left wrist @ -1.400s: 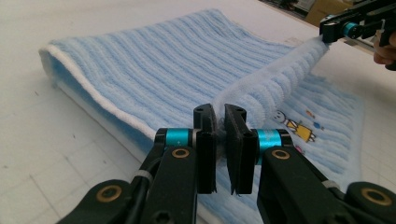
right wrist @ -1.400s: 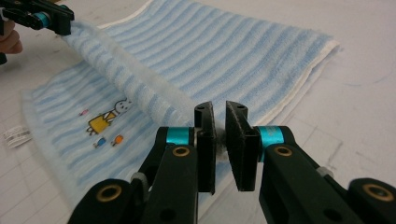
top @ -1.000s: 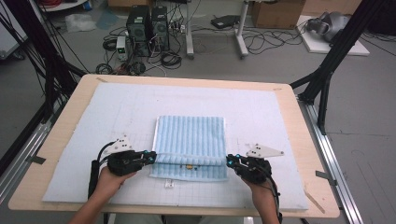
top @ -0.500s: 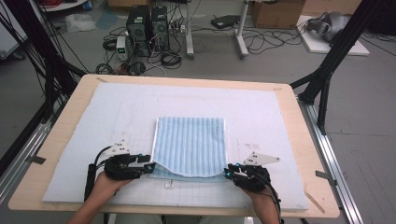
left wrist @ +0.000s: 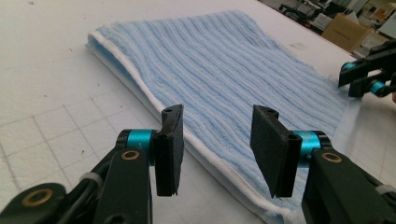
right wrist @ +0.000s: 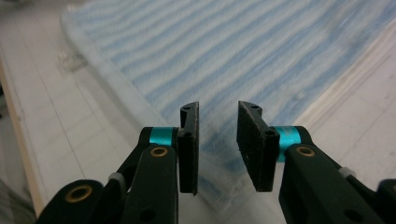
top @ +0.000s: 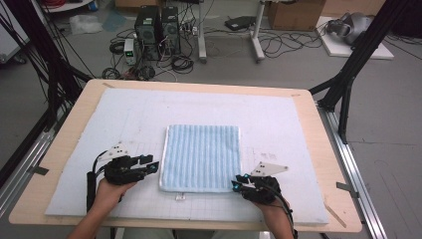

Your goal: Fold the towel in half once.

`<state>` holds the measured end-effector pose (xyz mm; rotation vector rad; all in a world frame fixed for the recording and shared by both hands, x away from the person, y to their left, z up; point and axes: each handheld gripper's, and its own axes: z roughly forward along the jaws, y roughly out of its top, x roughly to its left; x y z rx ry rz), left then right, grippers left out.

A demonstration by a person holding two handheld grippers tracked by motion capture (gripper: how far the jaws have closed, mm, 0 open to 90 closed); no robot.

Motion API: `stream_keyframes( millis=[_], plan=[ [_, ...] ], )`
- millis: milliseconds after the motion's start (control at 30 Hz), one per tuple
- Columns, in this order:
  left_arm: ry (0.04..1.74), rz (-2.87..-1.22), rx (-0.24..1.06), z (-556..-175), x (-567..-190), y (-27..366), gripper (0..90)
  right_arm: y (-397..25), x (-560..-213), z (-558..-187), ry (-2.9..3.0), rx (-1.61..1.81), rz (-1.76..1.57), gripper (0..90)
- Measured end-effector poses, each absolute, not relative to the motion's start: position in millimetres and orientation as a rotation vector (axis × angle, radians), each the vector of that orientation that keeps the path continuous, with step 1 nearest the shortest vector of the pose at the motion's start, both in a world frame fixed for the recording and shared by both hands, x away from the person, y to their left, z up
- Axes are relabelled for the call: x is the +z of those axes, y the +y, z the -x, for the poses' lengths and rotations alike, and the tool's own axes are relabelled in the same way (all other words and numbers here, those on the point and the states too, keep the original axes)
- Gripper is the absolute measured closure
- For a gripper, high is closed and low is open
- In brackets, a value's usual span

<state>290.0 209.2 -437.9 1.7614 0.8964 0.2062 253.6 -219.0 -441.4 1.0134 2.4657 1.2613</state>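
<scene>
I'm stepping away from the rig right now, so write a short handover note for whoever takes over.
Left tongs: open, empty, beside the near-left edge of the towel.
Right tongs: open, empty, at its near-right corner.
Towel: blue striped, folded into a flat rectangle mid-mat, white hem on the left and near edges, small tag at the near edge.
Done: one fold lies flat, nothing gripped.
Left: probably another fold; regrip the near corners.

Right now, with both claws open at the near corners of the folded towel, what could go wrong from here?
1. The left claw sits open over the white border of the blue striped towel; closing there may pinch just one layer, so the fold opens.
2. The right claw is open at the other near corner; uneven pulls could skew the towel on the white mat.
3. The small tag pokes out at the near edge and may snag.
</scene>
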Motion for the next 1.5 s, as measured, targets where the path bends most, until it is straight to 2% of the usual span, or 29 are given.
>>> stream_keyframes(
  millis=[133, 233, 467, 567, 700, 967, 1133, 1500],
  plan=[
    [0.88, -1.786, 0.232, -294.6, -437.9, 207.2, 61.4, -217.1, -444.7, -253.1, 2.554, 1.197, -0.913, 74.2],
    [0.878, -1.793, 0.247, -300.4, -436.8, 205.5, 66.9, -216.8, -442.5, -253.5, 2.557, 1.214, -0.898, 70.0],
    [0.922, -1.788, 0.269, -331.0, -435.6, 197.9, 70.7, -220.6, -432.6, -264.5, 2.455, 1.354, -0.906, 63.5],
    [0.945, -1.777, 0.287, -346.2, -436.7, 192.5, 77.7, -224.1, -432.7, -271.8, 2.432, 1.361, -0.925, 62.7],
    [0.962, -1.802, 0.295, -363.5, -438.0, 183.0, 80.7, -226.3, -433.9, -280.6, 2.416, 1.362, -0.946, 62.7],
    [1.028, -1.87, 0.31, -405.6, -444.0, 163.5, 82.0, -221.9, -436.3, -298.9, 2.414, 1.341, -0.972, 61.8],
    [1.078, -1.92, 0.327, -417.0, -451.7, 156.6, 82.0, -221.9, -436.0, -313.3, 2.363, 1.294, -1.037, 62.0],
    [1.083, -1.937, 0.372, -418.1, -451.5, 153.1, 82.0, -198.5, -439.1, -387.1, 2.309, 1.129, -1.139, 68.2]
  ],
)
